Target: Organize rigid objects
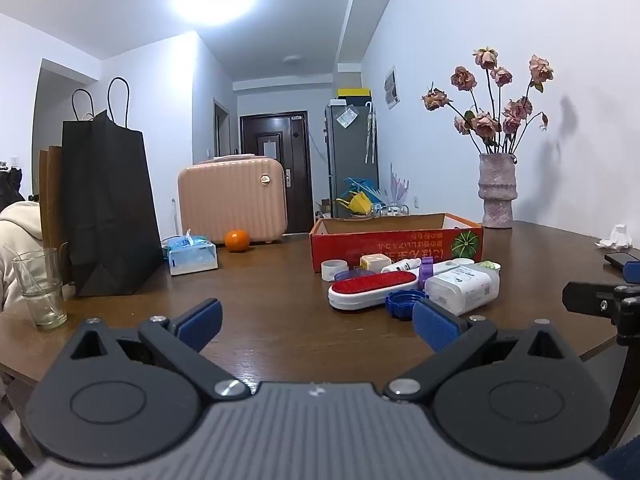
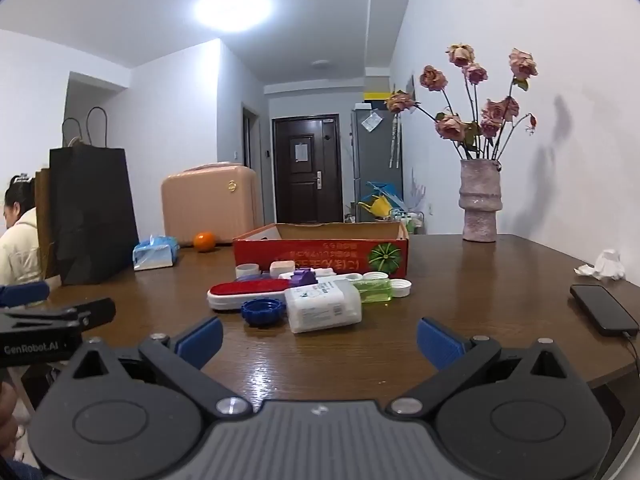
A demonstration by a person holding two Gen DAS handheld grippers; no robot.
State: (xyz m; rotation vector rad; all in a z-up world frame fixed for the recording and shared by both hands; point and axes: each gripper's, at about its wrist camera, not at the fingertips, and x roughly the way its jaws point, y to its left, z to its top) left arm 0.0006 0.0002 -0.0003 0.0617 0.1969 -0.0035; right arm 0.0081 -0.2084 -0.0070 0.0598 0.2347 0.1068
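I take the red cardboard box (image 2: pixel 320 254) as my landmark: it sits open-topped on the brown wooden table (image 2: pixel 480 320), and everything I must tidy lies in a cluster just in front of its near wall. Largest there is the red-topped white lint brush (image 2: pixel 246 294), lying flat toward the box's left end; beside it, nearer me, is the white rectangular plastic container (image 2: pixel 322 308) on its side, with the green-tinted bottle (image 2: pixel 374 290) touching its far right corner. Nearest me of the pile is the blue screw cap (image 2: pixel 262 311), and small white caps and a purple piece crowd against the box wall. My left gripper (image 1: pixel 316 322) and right gripper (image 2: pixel 318 338) both hover short of the pile, jaws spread wide and holding nothing. I judge the first pick is due: I would take the white container with my right tongs, closing across its narrower sides, lift clear before swinging over the box wall, and keep from nudging the blue cap.
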